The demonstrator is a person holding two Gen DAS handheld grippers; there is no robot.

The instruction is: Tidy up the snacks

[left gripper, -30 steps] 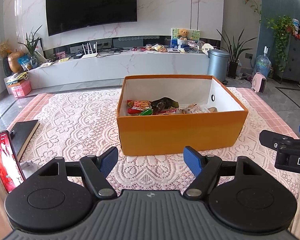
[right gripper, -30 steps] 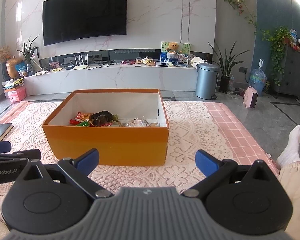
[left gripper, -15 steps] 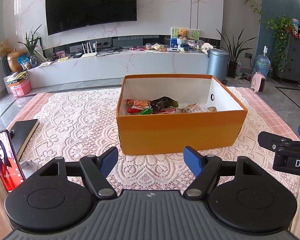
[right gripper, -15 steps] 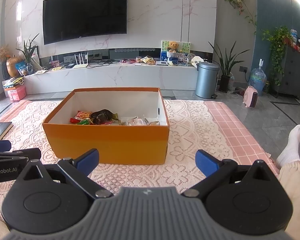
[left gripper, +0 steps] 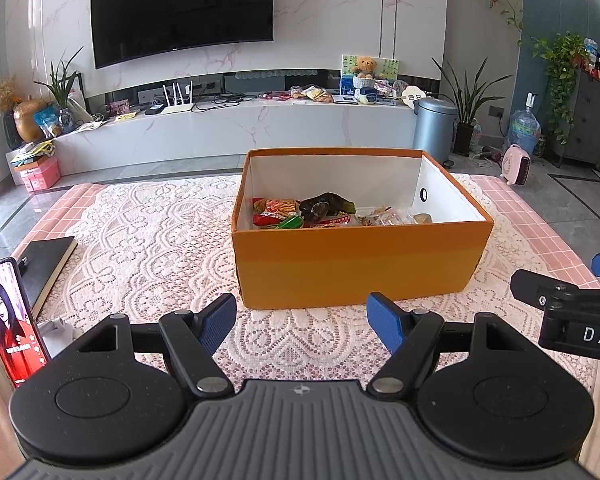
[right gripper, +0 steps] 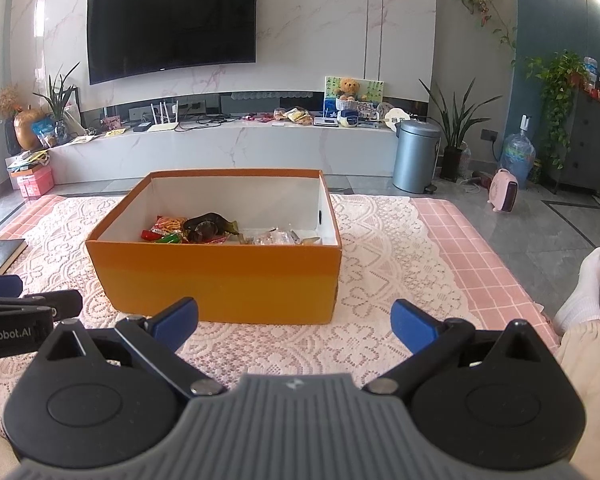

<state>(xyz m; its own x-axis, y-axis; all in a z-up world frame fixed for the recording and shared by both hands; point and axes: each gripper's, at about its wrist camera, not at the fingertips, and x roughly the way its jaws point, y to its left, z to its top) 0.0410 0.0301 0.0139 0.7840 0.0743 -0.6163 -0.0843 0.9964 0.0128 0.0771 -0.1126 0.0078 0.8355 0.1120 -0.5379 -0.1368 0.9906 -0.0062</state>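
The left gripper is hovering with its blue fingers spread and empty, the orange box sitting just ahead of it and slightly to its right on the lace cloth. The right gripper is likewise gaping with nothing between its fingers, the box lying ahead and to its left (snack packets are resting inside, against the near wall).
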